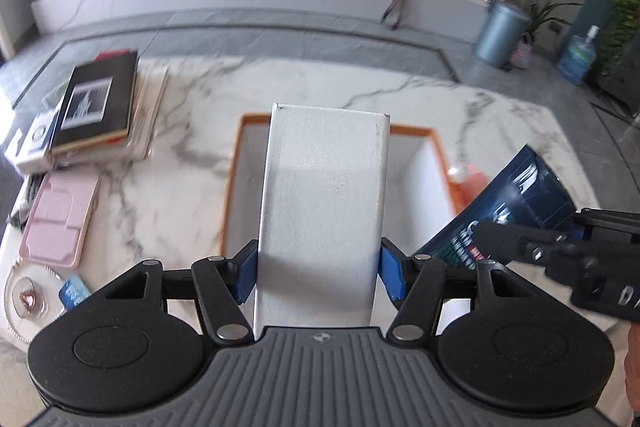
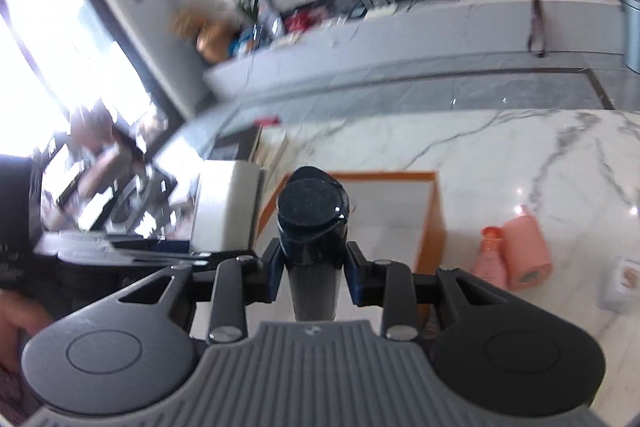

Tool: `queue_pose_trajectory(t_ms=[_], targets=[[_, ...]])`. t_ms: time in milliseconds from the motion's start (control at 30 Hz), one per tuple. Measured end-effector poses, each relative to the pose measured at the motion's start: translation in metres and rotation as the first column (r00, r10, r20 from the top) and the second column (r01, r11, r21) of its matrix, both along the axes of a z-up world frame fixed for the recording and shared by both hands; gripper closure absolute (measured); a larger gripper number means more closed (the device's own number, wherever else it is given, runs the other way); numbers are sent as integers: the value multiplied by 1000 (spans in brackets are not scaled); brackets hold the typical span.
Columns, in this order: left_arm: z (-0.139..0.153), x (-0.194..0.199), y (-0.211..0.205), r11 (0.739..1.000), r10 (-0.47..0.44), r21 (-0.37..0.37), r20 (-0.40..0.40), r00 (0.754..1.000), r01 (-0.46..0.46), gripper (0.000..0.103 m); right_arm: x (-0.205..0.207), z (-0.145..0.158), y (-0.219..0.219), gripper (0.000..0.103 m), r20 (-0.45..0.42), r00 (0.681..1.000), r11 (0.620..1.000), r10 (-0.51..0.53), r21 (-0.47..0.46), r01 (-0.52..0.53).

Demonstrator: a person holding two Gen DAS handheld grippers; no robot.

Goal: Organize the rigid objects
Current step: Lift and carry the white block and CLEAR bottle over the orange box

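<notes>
White box (image 1: 324, 211) clamped in left tongs (image 1: 318, 267) at frame centre; right tongs (image 2: 314, 267) grip dark tube (image 2: 312, 223) above orange-rimmed bin (image 2: 434, 227).

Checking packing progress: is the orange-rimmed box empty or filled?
Empty as far as visible: the orange-rimmed box shows bare white walls and floor; the white carton hides part of it.

An open box (image 1: 438, 163) sits on the table (image 1: 192, 147). Left of it lies a stack of books (image 1: 100, 103), with a case (image 1: 60, 219) nearer. Right of the box lie a tube (image 2: 490, 255) and a roll (image 2: 528, 251), touching.
</notes>
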State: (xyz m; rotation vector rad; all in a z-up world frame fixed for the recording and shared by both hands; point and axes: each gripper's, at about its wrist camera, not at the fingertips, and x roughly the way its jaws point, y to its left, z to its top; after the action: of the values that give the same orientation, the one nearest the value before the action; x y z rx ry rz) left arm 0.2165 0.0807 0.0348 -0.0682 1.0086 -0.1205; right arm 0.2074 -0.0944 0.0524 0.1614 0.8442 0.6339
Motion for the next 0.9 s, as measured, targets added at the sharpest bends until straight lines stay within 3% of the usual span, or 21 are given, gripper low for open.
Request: queue_pose_trajectory(t_ms=[100,200,433,900], targets=[[-17,12,2,1000,-9,7,-27,1000,9,33,14,-25,23,70,-41,998,997,39,-71,-42],[-31,22,-5,997,-53,61,-42,998,55,33,25,-49,36,70,-77,996,989,55,-132,-65],[-56,35,-5,987,-97,122,-83,992,107,33,47,-84,33,70,-166,985,986,52,-145,-77],[-83,67,-22,959,-94,255,-116,989,121,33,80,-96,38,70,-172,982,979,73,-174,-104]])
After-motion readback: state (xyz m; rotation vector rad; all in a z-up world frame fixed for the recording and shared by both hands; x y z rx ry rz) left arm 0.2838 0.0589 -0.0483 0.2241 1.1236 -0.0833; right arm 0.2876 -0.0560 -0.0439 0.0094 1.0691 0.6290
